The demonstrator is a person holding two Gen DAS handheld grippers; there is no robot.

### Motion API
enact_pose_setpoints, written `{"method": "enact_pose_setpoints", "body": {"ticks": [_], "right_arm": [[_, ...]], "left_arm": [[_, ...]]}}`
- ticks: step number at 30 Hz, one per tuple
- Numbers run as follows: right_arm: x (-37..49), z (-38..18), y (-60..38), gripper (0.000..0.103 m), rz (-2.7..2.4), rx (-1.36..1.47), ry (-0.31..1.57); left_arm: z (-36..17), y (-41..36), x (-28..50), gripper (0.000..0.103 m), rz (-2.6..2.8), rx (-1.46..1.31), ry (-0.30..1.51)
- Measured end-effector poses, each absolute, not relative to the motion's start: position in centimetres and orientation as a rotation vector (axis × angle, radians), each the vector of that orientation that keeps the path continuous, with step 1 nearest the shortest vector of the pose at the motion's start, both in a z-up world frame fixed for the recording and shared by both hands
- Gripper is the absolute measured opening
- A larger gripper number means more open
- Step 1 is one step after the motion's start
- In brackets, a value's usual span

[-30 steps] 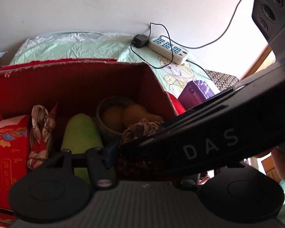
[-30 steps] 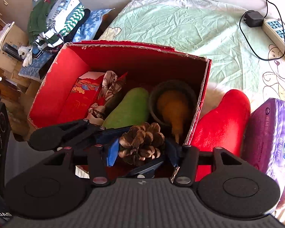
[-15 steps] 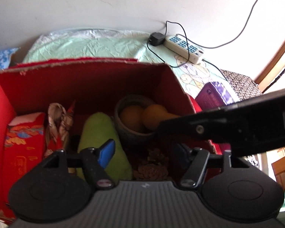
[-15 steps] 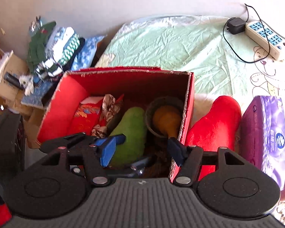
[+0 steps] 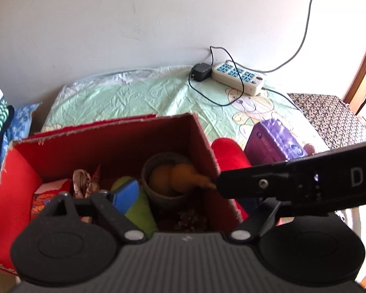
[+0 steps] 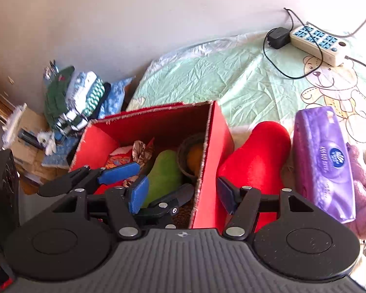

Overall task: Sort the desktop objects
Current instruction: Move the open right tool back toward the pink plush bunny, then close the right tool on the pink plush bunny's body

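Observation:
A red cardboard box holds a brown pine cone at its near right corner. Also inside are a green pear-shaped toy, a dark bowl of orange gourds, a patterned cloth and a red packet. My left gripper hovers open over the box, its right finger hidden behind the other tool's black body. In the right wrist view my right gripper stands open and empty, straddling the box's right wall, with the left gripper's blue pad showing inside the box.
A red heart cushion leans on the box's right side, then a purple tissue pack and a pink plush. A power strip with cable lies at the back of the green sheet. Folded clothes pile up at the left.
My right gripper opened and let the pine cone drop into the box, then drew back and up. The left gripper also rose and stayed open.

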State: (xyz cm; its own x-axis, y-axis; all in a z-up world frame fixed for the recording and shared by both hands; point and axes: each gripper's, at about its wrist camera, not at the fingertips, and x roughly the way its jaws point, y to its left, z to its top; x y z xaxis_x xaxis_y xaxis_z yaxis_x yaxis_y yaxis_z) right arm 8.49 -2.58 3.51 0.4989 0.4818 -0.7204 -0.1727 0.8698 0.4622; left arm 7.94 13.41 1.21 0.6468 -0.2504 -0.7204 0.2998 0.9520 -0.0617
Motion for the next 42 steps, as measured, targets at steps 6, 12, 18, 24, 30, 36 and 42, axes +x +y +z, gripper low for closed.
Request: {"method": "enact_pose_setpoints", "body": {"ticks": [6,12,18,24,30,36,42], "right_arm": [[5.2,4.2,-7.9,0.073,0.419,0.485,0.868],[2.6,4.2,-14.1,0.073,0.327,0.463,0.803],[1.2,0.2,-20.2,0.072,0.081,0.353,0.854],[0.7,-4.6,-25.4,0.071,0.000,0.405,0.967],[1.5,-6.5,-29.1,0.071,0.012,0.510,0.998],[4.6,-7.6,-29.0,0.071,0.103,0.512,1.021],[8.0,-8.0,-28.4,0.071,0.167,0.477,1.006]], "left_arm": [[3.3,10.5,4.9,0.102,-0.339,0.052,0.682],[3.0,5.6,2.4,0.102,-0.423,0.049,0.666],[-0.3,-0.7,0.6,0.102,-0.502,0.049,0.700],[-4.7,-7.7,0.5,0.088,-0.591,0.185,0.817],[-7.2,-11.2,1.5,0.079,-0.580,0.246,0.850],[-9.8,-14.8,2.4,0.085,-0.567,0.308,0.882],[-11.2,-15.7,3.8,0.090,-0.490,0.339,0.887]]}}
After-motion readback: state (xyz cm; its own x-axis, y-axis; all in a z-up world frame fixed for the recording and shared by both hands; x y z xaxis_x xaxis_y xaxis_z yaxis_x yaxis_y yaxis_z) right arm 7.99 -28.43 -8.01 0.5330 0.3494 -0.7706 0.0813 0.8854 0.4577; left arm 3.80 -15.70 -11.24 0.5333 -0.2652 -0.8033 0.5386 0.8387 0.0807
